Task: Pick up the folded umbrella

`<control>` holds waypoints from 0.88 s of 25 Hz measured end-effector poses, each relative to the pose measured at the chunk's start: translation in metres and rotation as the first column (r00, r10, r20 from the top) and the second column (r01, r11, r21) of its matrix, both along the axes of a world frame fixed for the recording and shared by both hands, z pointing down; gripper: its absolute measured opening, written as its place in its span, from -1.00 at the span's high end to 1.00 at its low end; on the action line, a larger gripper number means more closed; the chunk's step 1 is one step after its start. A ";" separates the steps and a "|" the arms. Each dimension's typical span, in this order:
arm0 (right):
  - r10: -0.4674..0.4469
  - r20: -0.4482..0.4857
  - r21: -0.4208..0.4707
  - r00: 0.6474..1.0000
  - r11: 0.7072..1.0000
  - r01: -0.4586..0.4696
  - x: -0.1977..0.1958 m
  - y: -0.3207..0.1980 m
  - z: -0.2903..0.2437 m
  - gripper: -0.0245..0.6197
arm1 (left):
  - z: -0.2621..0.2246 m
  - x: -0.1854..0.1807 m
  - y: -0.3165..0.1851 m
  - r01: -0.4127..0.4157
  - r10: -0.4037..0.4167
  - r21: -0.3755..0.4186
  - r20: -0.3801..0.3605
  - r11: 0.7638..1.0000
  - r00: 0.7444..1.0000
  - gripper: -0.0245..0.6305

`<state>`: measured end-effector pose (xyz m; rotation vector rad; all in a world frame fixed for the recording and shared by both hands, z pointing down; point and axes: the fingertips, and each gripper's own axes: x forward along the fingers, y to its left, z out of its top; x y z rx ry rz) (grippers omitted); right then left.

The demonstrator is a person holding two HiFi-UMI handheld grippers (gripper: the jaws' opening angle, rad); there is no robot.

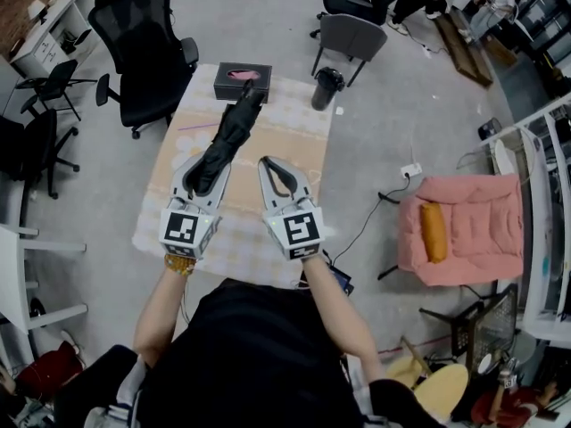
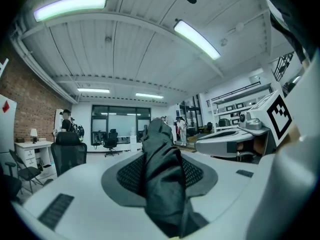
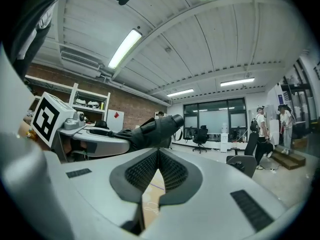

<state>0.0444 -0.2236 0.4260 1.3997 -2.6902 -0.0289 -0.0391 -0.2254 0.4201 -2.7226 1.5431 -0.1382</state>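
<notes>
Left gripper pinching the folded umbrella near its rear end, that end buried between the jaws, black far tip overlapping the dark tissue box over the table, right gripper just beside, jaw tips pressed together, nothing between them.

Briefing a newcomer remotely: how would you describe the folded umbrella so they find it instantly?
Find the cloth-covered table mid-room. Over it, the left gripper clamps the folded umbrella, tip pointing toward a dark box. It is the only long, black, crumpled fabric bundle there.
</notes>
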 end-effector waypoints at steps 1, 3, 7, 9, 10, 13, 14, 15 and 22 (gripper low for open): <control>-0.014 -0.006 0.003 1.000 1.000 0.015 0.002 0.003 -0.004 0.87 | -0.004 0.002 0.003 0.013 -0.013 0.009 -0.011 1.000 1.000 0.39; -0.043 -0.010 0.016 0.999 0.999 0.043 0.005 0.004 -0.011 0.87 | -0.010 0.005 0.006 0.043 -0.042 0.026 -0.031 0.999 0.999 0.39; -0.062 0.003 0.033 0.998 0.998 0.062 0.021 -0.003 -0.022 0.87 | -0.018 0.016 0.011 0.074 -0.071 0.051 -0.047 0.996 0.996 0.39; -0.061 0.010 0.029 0.998 0.998 0.061 0.030 -0.003 -0.023 0.87 | -0.019 0.022 0.016 0.077 -0.075 0.056 -0.050 0.995 0.996 0.39; -0.065 0.010 0.028 0.998 0.998 0.065 0.033 -0.003 -0.024 0.87 | -0.019 0.024 0.018 0.079 -0.076 0.057 -0.049 0.995 0.996 0.39; -0.078 0.001 0.034 0.997 0.996 0.078 0.040 -0.001 -0.028 0.87 | -0.021 0.027 0.024 0.081 -0.078 0.065 -0.039 0.995 0.996 0.39; -0.075 0.002 0.037 0.997 0.997 0.075 0.043 -0.001 -0.029 0.87 | -0.021 0.027 0.025 0.081 -0.079 0.069 -0.037 0.994 0.996 0.39; -0.070 0.008 0.038 0.997 0.997 0.070 0.046 -0.002 -0.029 0.87 | -0.022 0.028 0.027 0.083 -0.080 0.073 -0.036 0.994 0.996 0.39; -0.040 0.021 0.072 0.999 0.997 0.039 0.045 -0.002 -0.035 0.87 | -0.026 0.017 0.031 0.103 -0.099 0.104 -0.036 0.989 0.994 0.39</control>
